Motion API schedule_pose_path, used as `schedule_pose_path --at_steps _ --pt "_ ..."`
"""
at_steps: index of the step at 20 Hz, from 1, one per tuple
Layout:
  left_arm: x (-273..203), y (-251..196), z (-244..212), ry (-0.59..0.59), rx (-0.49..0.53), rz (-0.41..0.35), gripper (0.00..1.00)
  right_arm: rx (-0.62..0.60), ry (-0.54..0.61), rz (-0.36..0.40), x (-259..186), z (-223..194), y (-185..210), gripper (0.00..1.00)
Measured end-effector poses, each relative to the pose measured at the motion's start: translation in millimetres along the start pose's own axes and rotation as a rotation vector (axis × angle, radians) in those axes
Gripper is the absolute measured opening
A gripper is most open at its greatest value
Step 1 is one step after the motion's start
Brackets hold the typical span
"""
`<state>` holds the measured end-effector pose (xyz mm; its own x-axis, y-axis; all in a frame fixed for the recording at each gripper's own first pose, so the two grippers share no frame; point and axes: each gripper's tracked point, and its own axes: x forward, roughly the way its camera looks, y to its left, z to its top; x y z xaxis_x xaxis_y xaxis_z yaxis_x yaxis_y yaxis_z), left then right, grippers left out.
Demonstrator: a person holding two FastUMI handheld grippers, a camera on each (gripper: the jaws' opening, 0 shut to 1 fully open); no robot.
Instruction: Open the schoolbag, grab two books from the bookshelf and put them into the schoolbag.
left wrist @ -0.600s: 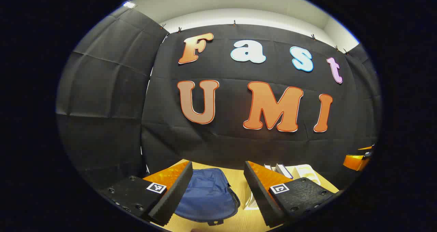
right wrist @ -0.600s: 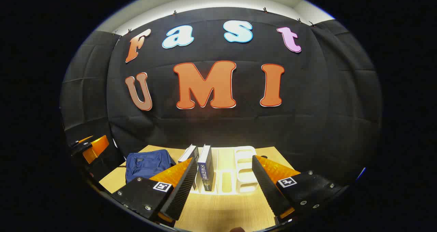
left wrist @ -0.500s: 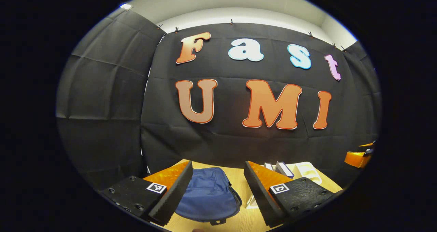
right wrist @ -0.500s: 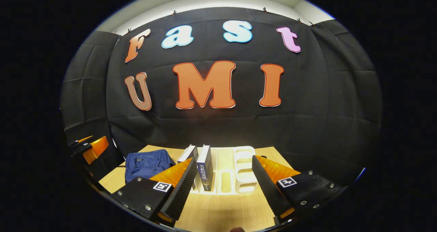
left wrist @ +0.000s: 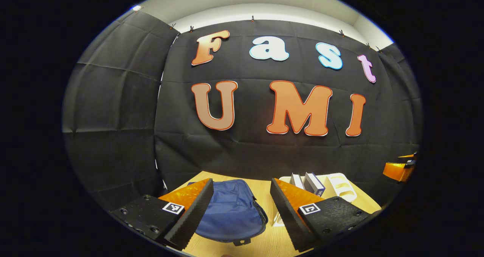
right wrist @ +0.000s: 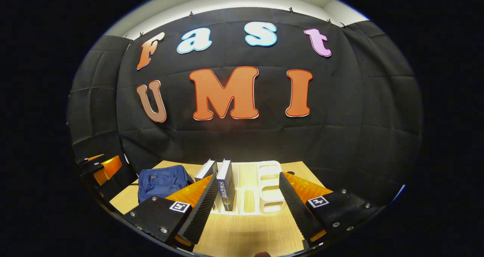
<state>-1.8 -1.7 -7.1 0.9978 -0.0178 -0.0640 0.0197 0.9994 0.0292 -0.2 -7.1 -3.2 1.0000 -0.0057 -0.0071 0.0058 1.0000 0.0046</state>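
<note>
Left gripper (left wrist: 242, 211) hangs above the table (left wrist: 264, 245), fingers (left wrist: 189, 217) spread wide w/ nothing between them but air. Seen through that gap, at 6 o'clock in the left gripper view, lies the schoolbag (left wrist: 230, 215): blue, flat on the table, zip looks closed, a small black buckle at its near edge. At approx 4 o'clock of the bag stands the bookshelf (left wrist: 340, 185), a white rack, w/ two books (left wrist: 308, 183) upright in its left end, partly hidden behind the gripper's right-hand finger. The other gripper shows at 3 o'clock of that view, far edge, well apart from everything on the table.

Right gripper (right wrist: 245, 207) also held above the table (right wrist: 245, 234), fingers (right wrist: 200, 211) wide apart, gripping nothing. In the right gripper view the bookshelf (right wrist: 270, 189) sits at 6 o'clock, straight ahead between the fingers, its right slots bare. Two books (right wrist: 225, 183) stand on end in its left part, spines toward the camera; the left one leans a bit against the dark blue one beside it. Left-hand finger overlaps the lower part of the left book in the view; can't tell if touching. Schoolbag (right wrist: 160, 181) lies at 9 o'clock of the bookshelf, just beside it, not touching as far as I can tell. Left gripper shows at 8 o'clock of this view, near the bag's outer side.
</note>
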Motion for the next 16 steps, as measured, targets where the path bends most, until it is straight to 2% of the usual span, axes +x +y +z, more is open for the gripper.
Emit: schedule_pose_path --at_steps 1,3,4,10,11,12,16 --pt "0.2 0.1 0.8 0.000 0.013 0.000 0.94 -0.002 -0.001 0.000 -0.5 0.7 -1.1 1.00" --pt "0.0 -1.3 0.9 -0.007 0.035 -0.004 0.94 0.002 -0.001 0.001 -0.5 0.4 -2.2 1.00" --pt "0.0 -3.7 3.1 -0.012 0.038 -0.011 0.94 0.007 0.002 0.001 0.6 -0.5 -2.9 0.97" --pt "4.3 -18.5 3.1 -0.012 0.011 -0.029 0.94 0.011 -0.003 -0.003 1.9 0.7 -4.0 0.97" --pt "4.0 -20.0 4.3 -0.014 0.021 -0.035 0.94 0.010 -0.002 -0.002 1.7 -0.8 -3.8 1.00" --pt "3.3 -20.5 3.3 -0.016 0.034 -0.038 0.94 0.008 0.001 -0.002 1.1 -1.8 -2.7 0.97" --pt "0.2 -20.9 0.7 -0.023 0.033 -0.039 0.94 0.012 0.014 -0.003 -0.9 -7.2 -4.2 0.97"
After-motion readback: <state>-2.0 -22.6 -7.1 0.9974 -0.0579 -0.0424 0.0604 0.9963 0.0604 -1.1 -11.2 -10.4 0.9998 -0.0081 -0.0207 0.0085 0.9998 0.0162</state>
